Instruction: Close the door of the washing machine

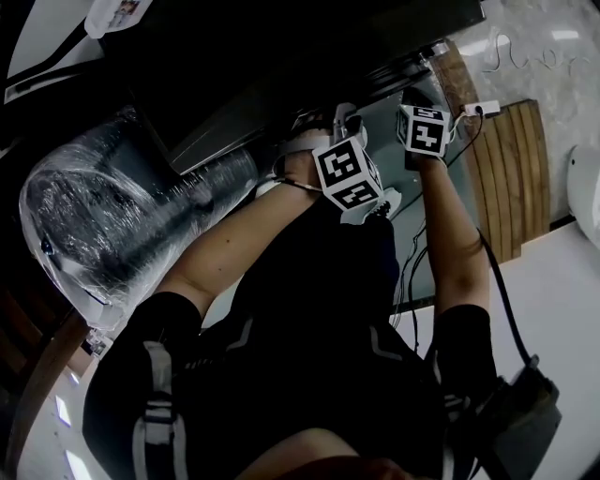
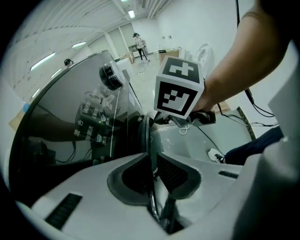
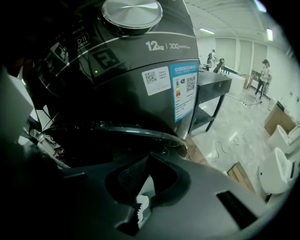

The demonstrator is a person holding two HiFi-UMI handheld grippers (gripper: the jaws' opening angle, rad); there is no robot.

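The washing machine (image 3: 140, 70) is dark grey, with a silver knob (image 3: 132, 11) and stickers on its front. Its round door's rim (image 3: 140, 136) curves across just beyond my right gripper (image 3: 147, 160). That gripper's jaws are shut, with nothing between them. In the left gripper view the door's thin dark edge (image 2: 148, 129) runs straight in between the pads, and my left gripper (image 2: 153, 159) is shut on it. In the head view both marker cubes, the left (image 1: 348, 173) and the right (image 1: 424, 129), are held out against the machine, and the jaws are hidden behind them.
A bulky thing wrapped in clear plastic (image 1: 112, 216) lies at the left. Wooden slats (image 1: 511, 178) and cables (image 1: 420, 281) are on the floor to the right. A black table (image 3: 213, 86) stands beside the machine, and white round units (image 3: 276, 173) stand further right. People stand far off.
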